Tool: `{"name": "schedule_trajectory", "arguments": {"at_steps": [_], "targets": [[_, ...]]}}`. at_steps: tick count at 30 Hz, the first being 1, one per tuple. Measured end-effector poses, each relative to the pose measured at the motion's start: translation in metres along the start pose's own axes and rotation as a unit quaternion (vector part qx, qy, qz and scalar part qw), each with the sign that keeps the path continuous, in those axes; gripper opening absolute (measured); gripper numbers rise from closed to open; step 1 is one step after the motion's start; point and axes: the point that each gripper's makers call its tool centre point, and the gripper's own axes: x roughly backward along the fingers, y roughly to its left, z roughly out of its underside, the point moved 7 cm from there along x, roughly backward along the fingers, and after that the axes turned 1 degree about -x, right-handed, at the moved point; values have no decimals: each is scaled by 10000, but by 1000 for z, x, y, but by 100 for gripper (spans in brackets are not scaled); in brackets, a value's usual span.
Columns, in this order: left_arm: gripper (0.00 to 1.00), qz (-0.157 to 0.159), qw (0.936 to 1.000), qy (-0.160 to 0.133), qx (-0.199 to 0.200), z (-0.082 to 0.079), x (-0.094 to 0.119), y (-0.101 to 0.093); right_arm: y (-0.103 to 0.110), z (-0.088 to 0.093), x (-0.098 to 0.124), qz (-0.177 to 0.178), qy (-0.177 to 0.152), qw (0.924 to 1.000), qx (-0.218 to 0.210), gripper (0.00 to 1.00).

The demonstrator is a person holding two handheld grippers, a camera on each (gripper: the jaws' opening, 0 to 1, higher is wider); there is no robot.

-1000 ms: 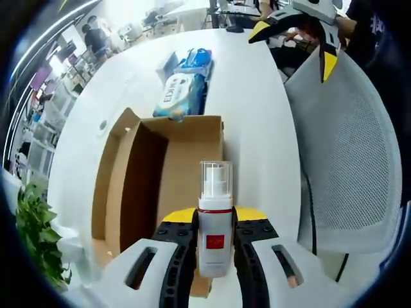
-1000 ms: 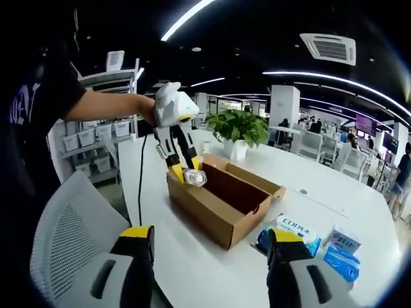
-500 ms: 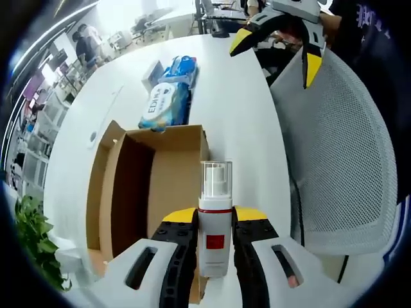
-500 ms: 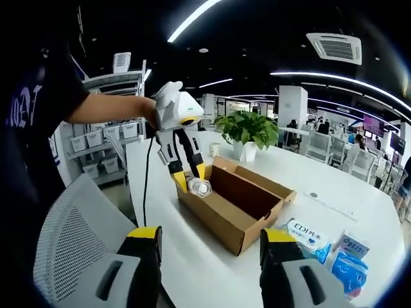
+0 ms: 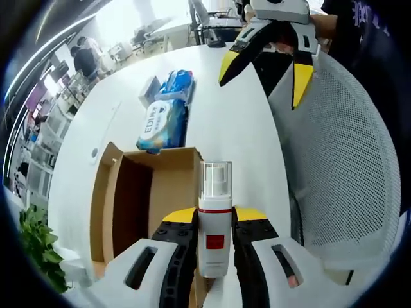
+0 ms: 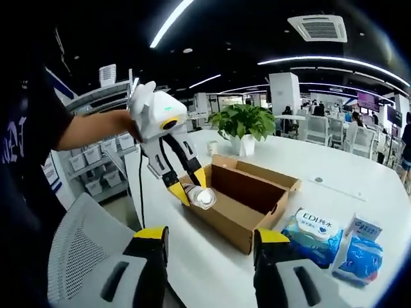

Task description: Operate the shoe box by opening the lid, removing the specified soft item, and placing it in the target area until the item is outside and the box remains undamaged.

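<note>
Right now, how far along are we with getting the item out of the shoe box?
Done: the shoe box stands open, its inside looking empty from here. In hand: the left hand-held gripper is shut on a pump bottle, held up above the box's near end rather than inside it. The right hand-held gripper is open and empty. Left: set the bottle down on the white table.

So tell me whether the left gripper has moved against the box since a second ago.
Yes. In the right gripper view the left gripper, shut on the bottle, has moved from the cardboard box's far end toward its near front corner.
</note>
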Motion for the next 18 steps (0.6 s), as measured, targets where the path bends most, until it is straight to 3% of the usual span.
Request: {"name": "schedule_trajectory", "arguments": {"at_steps": [18], "targets": [[19, -201, 9987, -473, -57, -27, -12, -9, 1, -5, -7, -67, -166, 9954, -937, 42]]}}
